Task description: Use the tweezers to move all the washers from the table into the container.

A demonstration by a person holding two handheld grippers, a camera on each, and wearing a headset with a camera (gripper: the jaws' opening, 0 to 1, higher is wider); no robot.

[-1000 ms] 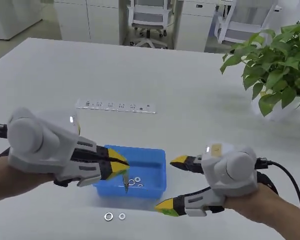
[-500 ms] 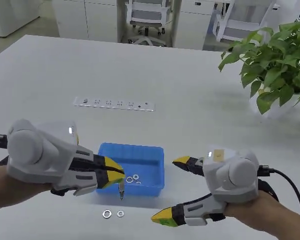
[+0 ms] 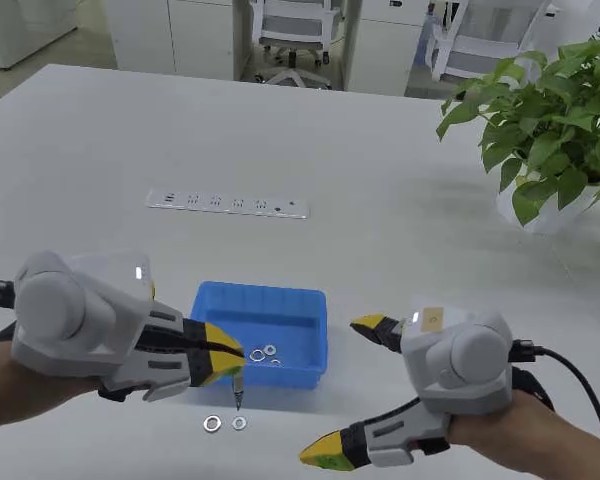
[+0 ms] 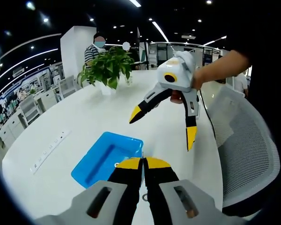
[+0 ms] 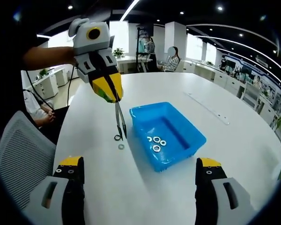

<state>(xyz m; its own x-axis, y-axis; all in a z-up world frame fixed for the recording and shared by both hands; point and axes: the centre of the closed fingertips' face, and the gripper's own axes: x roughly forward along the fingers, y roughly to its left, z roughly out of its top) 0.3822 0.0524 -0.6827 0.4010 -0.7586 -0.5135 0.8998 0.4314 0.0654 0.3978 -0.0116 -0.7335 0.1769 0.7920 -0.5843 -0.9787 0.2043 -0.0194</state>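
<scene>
Blue container point(image 3: 302, 300) holds washers point(image 3: 263, 353) — 2 loose washers point(image 3: 212, 424) lie outside.

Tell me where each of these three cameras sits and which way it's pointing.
Head view: on the headset, looking forward and down at the blue container, with both forearms, the left tool and the right tool.
Left gripper view: on the left tool, looking along its shut jaws toward the right tool and the arm holding it.
Right gripper view: on the right tool, between its open jaws, facing the left tool, its tweezers and two loose washers.
Shared: the container in all three.
</scene>
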